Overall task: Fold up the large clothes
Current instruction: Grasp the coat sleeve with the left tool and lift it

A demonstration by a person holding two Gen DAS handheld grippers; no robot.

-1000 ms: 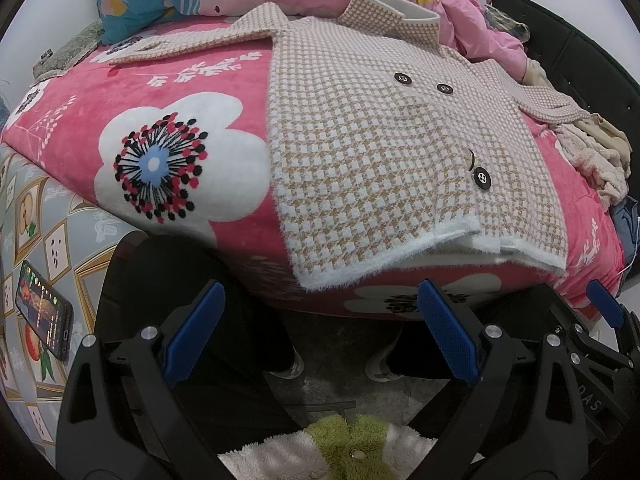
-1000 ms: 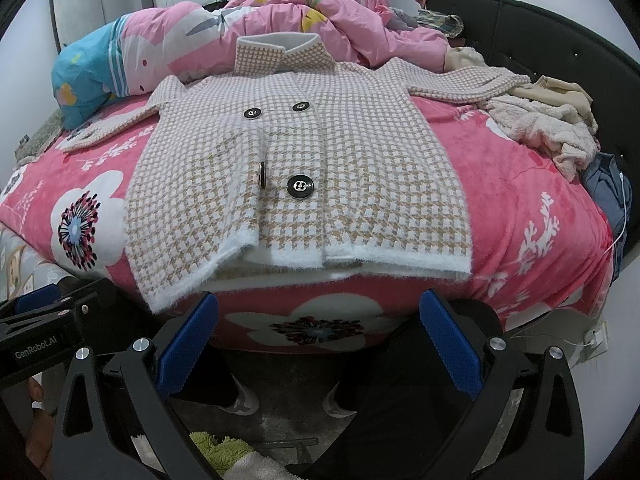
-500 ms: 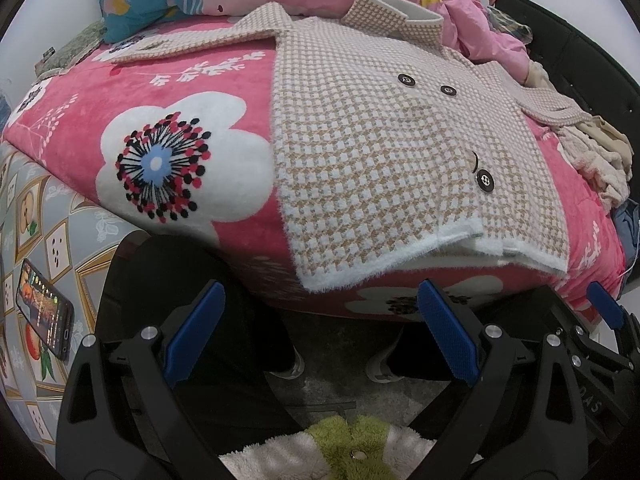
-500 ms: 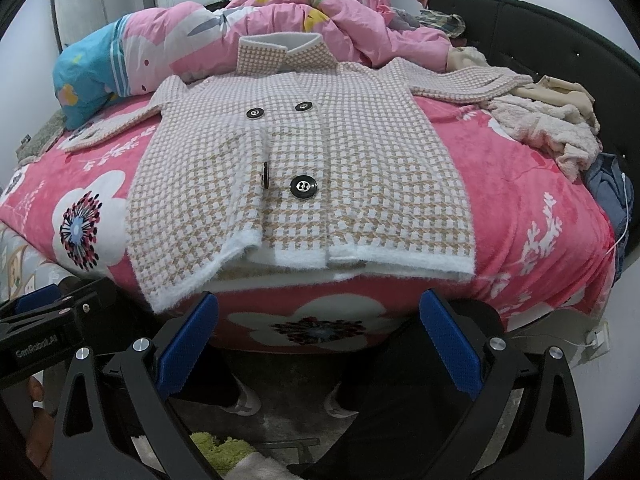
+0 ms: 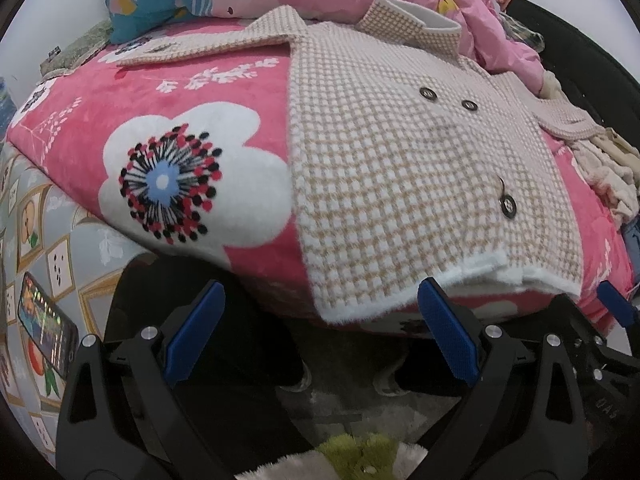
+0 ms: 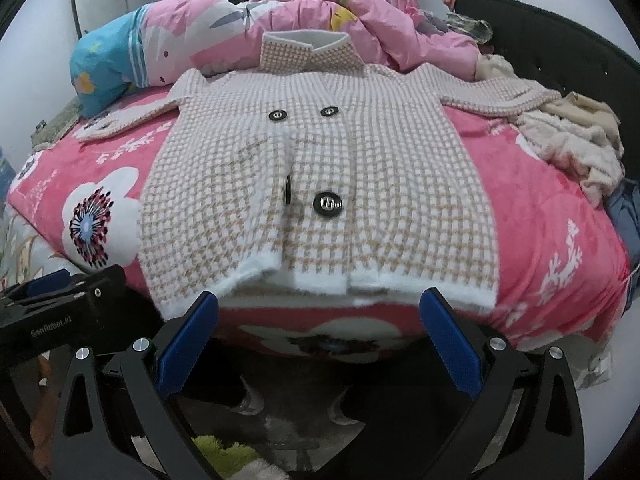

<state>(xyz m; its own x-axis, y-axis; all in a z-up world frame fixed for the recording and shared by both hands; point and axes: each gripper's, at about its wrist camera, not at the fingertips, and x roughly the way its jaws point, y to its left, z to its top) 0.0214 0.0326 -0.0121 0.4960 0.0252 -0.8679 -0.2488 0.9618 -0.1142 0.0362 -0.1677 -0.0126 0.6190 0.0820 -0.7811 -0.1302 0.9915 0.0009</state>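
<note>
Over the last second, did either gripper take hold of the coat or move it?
No. Both the left gripper and the right gripper have edged closer to the hem of the checked coat, but both are still open and touch nothing. The coat lies flat on the pink blanket as before, sleeves spread and buttons in the same places.

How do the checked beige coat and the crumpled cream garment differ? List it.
The checked beige woven coat lies spread flat and buttoned, sleeves out; the crumpled cream fuzzy garment sits bunched in a heap. The coat is patterned and centred; the garment is plain, near the bed's edge. Both rest on the pink floral blanket.
</note>
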